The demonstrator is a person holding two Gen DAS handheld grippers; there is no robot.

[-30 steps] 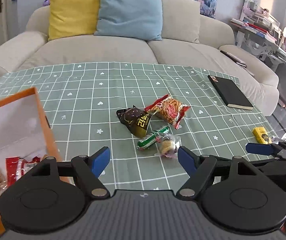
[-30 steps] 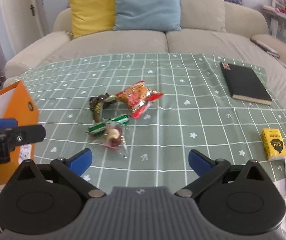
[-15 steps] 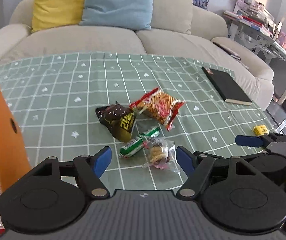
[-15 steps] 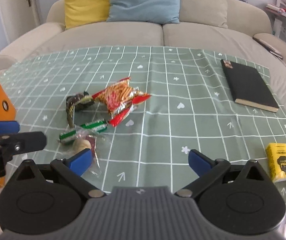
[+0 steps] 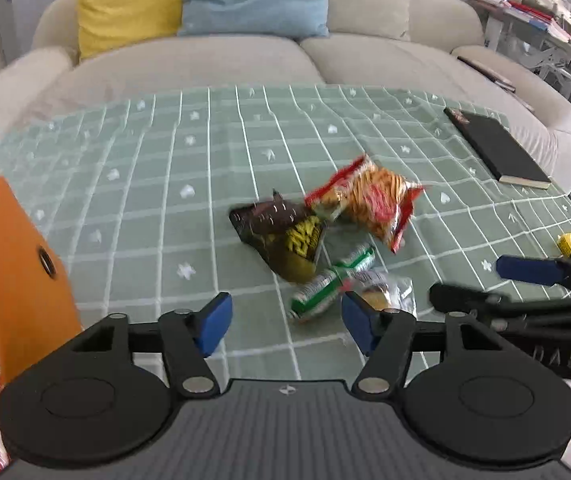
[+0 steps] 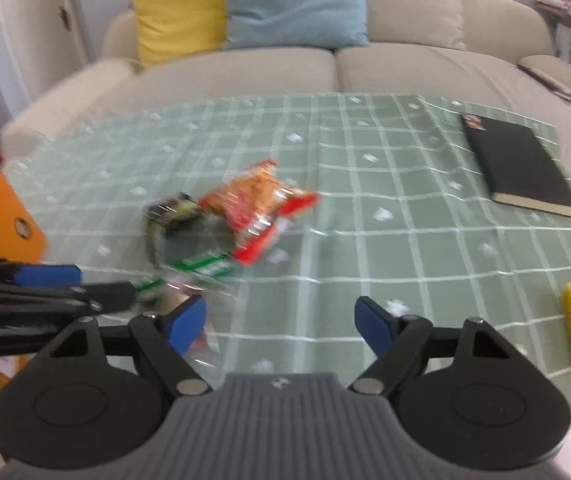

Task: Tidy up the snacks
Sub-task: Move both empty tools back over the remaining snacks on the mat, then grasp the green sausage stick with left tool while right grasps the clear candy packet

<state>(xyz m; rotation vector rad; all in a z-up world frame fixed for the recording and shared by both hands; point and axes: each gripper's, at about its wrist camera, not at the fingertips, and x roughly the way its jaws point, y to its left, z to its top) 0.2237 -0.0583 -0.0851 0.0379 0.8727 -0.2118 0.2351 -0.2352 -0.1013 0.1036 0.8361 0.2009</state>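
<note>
green checked surface (image 5: 133, 216): four snacks (image 5: 325, 240) unsorted beside orange box (image 5: 17, 264); left gripper (image 5: 283, 320), right gripper (image 6: 281, 320) fingers spread, empty.

Four snack packets (image 5: 325, 240) clustered mid-tablecloth; orange box (image 5: 25, 272) left.

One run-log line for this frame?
left gripper: open, empty | right gripper: open, empty | snacks: loose on cloth | orange box: left

Glossy foil snack packets (image 5: 361, 202) are lying on a matt woven tablecloth (image 5: 213, 152); matt black plastic is forming the left gripper (image 5: 285, 322).
</note>
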